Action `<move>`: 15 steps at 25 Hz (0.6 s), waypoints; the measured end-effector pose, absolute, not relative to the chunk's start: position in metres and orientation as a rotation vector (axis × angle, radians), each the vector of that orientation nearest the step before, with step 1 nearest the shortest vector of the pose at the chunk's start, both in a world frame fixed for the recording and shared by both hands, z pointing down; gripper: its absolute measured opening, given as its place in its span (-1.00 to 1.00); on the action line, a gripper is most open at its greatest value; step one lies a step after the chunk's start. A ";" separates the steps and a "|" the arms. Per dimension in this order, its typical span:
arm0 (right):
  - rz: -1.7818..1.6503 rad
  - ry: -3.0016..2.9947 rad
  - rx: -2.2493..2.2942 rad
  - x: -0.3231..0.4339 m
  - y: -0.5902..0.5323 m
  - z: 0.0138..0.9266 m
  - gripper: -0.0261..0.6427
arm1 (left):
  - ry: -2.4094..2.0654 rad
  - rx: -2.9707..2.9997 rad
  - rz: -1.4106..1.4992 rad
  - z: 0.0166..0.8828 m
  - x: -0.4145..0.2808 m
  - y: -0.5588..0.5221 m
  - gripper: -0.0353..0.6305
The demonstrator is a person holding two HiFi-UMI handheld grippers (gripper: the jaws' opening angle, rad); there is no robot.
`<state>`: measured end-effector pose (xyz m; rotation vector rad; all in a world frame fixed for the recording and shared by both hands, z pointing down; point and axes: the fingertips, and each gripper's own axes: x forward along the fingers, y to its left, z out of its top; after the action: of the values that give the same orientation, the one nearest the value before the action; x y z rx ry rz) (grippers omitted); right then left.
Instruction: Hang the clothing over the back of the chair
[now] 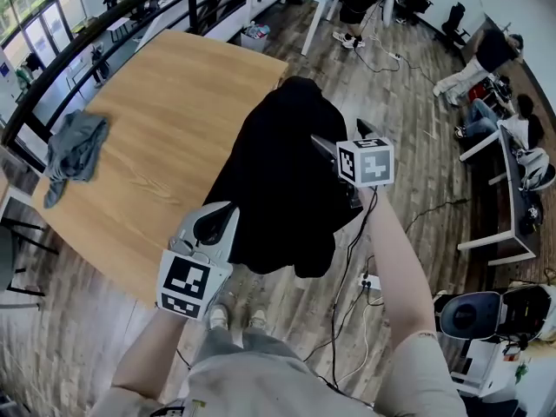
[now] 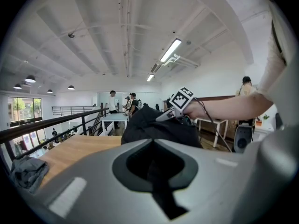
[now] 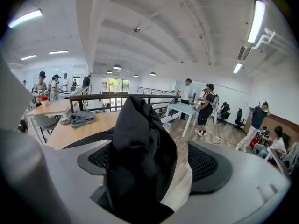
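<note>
A black garment (image 1: 278, 181) hangs in a heap off the near edge of the wooden table (image 1: 165, 102); what it is draped over is hidden under the cloth. My right gripper (image 1: 323, 151) reaches into its upper right side. In the right gripper view, the black cloth (image 3: 140, 153) lies between wide-apart jaws, with a gap to the right pad, so the right gripper (image 3: 152, 164) is open. My left gripper (image 1: 215, 222) hovers shut and empty to the garment's lower left, its jaws (image 2: 154, 167) pointing at the cloth (image 2: 159, 127).
A crumpled grey garment (image 1: 74, 150) lies at the table's far left. Cables (image 1: 347, 259) and a power strip (image 1: 370, 281) trail on the wood floor to the right. White desks (image 1: 495, 189), a black railing (image 1: 69, 55) and people stand farther off.
</note>
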<state>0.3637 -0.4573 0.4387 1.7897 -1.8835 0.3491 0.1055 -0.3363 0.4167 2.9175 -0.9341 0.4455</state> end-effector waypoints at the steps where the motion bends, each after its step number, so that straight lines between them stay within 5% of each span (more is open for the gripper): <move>1: 0.339 -1.894 1.788 0.360 -0.453 0.434 0.61 | -0.936 2.925 0.442 0.413 0.104 -0.334 -0.89; 15: 0.210 -2.023 1.756 0.301 -0.376 0.366 0.39 | -0.968 2.963 0.357 0.366 0.087 -0.294 -0.89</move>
<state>0.3012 -0.3760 0.3660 1.7562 -2.0228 0.2096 0.0871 -0.2940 0.3662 2.9632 -0.9681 0.3568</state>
